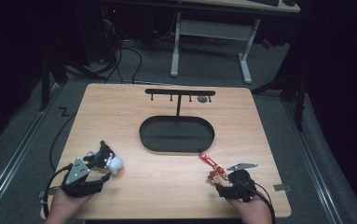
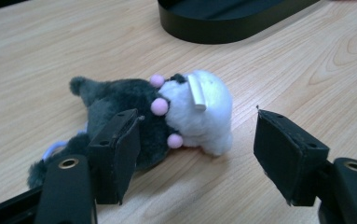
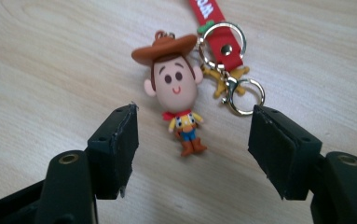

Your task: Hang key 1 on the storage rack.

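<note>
The red strap (image 3: 212, 28) of the little cowboy keyring (image 3: 176, 88) has white letters on it, but they are cut off at the picture's edge and cannot be read.

The black oval tray (image 1: 176, 134) sits in the middle of the light wooden tabletop (image 1: 167, 182). A thin black stand with small hooks (image 1: 180, 93) rises from the tray's far side.

The cowboy keyring has a brown hat, a red scarf and silver rings. It lies flat on the tabletop near the tray's front right end. The right gripper (image 3: 192, 140) is just in front of it, held low, and points toward the tray. Its jaws are wide apart with the cowboy's feet between them. They do not touch the cowboy.

The fluffy grey and white plush toy with pink dots (image 2: 167, 116) lies on its side near the tray's front left end. The left gripper (image 2: 197, 144) is held low and tilted toward the tray. Its jaws are wide apart. The left jaw is right by the grey fur. The right jaw is clear of the toy.
</note>
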`<action>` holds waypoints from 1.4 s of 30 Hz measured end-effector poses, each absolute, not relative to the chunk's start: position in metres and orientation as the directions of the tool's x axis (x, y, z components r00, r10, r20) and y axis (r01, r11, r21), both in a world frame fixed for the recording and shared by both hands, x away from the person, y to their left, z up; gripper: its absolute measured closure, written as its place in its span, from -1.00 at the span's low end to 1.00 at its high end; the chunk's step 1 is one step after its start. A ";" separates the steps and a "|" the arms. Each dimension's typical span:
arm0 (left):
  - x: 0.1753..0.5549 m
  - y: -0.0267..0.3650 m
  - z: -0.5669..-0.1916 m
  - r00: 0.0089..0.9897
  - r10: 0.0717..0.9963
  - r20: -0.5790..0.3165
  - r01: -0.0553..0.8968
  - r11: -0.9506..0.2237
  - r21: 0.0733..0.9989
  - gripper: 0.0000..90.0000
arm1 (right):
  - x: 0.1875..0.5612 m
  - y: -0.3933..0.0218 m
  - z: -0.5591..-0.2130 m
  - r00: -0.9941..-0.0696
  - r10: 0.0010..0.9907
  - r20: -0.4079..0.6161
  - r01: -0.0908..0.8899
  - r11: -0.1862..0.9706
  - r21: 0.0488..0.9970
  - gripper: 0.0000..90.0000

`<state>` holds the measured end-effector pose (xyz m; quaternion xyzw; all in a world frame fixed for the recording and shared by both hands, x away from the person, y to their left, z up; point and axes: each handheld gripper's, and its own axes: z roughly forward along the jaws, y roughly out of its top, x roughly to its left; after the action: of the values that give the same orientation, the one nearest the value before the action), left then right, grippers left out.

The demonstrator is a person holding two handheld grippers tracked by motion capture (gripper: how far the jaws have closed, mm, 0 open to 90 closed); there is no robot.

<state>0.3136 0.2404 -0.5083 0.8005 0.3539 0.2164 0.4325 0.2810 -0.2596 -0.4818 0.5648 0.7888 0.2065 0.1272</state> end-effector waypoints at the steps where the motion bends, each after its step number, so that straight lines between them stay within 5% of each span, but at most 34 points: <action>1: 0.314 0.242 -0.508 0.654 0.756 0.031 0.385 -0.368 0.846 -0.29 | 0.282 -0.260 -0.482 -0.336 0.942 0.026 0.843 0.288 0.455 -0.26; 27: 0.313 0.237 -0.508 0.680 0.732 0.038 0.369 -0.387 0.845 -0.26 | 0.306 -0.244 -0.473 -0.467 0.884 -0.031 0.863 0.464 0.201 -0.12; 42: 0.316 0.233 -0.508 0.693 0.720 0.032 0.363 -0.387 0.848 -0.26 | 0.314 -0.229 -0.470 -0.494 0.868 -0.042 0.847 0.492 0.203 0.02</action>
<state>0.3162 0.2326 -0.5080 0.8078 0.3350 0.2026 0.4406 0.3138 -0.2293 -0.4699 0.4981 0.8608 0.0777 0.0692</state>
